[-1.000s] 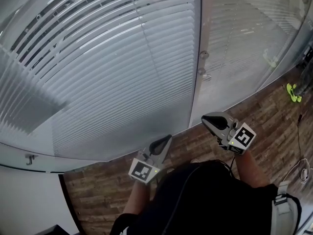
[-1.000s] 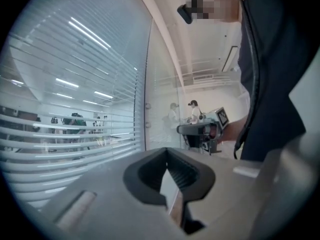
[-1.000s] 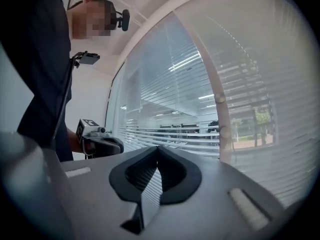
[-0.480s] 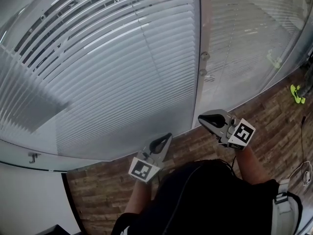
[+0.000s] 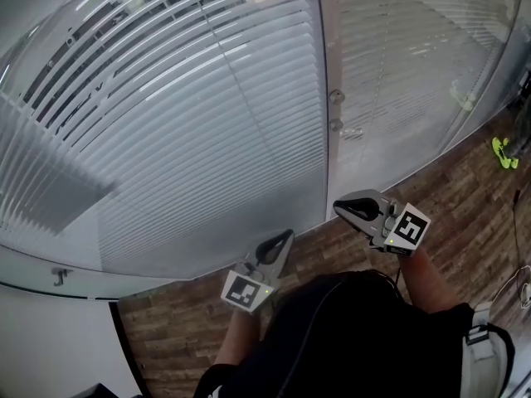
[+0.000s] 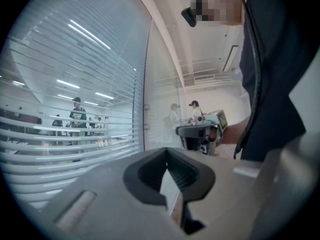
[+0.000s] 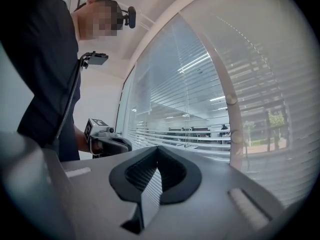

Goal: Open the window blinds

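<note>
White horizontal blinds [image 5: 191,123] hang behind a glass wall, their slats partly tilted so that I see people and lights through them [image 6: 75,129]. Two round knobs [image 5: 336,96] sit on the frame between the glass panels, and they also show in the right gripper view [image 7: 231,99]. My left gripper [image 5: 280,240] is shut and empty, held level a short way from the glass. My right gripper [image 5: 344,208] is also shut on nothing and points left toward the frame. Each gripper sees the other: the right gripper [image 6: 200,131] and the left gripper [image 7: 107,143].
A second glass panel with blinds [image 5: 406,56] runs off to the right. Below lies a wood-plank floor [image 5: 448,197] with a yellow-green object [image 5: 500,152] and a thin cable [image 5: 518,280] at the right. A small hook [image 5: 60,277] sticks out of the white wall at lower left.
The right gripper has swung slightly to the left. The left gripper has stayed almost in place. The head view has shifted a little along the glass.
</note>
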A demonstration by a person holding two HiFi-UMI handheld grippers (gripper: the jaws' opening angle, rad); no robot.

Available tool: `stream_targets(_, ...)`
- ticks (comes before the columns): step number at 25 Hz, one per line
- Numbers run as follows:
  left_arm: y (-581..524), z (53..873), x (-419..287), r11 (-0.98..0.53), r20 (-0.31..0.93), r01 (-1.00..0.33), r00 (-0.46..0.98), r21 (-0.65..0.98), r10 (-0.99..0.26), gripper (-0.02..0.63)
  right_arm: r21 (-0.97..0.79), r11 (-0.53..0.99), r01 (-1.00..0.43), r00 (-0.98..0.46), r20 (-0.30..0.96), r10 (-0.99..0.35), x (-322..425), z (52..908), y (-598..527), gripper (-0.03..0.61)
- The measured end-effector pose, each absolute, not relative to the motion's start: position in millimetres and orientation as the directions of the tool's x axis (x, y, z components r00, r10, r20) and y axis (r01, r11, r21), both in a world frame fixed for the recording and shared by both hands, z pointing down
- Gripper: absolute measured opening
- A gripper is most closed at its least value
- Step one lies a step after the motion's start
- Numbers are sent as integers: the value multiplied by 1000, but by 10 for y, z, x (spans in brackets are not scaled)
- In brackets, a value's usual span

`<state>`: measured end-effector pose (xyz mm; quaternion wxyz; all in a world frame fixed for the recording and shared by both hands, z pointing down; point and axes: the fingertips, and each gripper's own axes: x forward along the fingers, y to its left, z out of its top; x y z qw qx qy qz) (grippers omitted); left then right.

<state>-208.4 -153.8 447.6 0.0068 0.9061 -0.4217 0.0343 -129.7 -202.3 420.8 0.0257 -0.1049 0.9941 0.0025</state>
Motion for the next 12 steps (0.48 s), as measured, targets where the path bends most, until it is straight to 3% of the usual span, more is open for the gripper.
stream_targets(12, -1516, 4482, -2040, -643, 63, -765, 642, -7, -764, 3, 12, 974, -226, -974, -37, -225, -1268, 4203, -2037, 6)
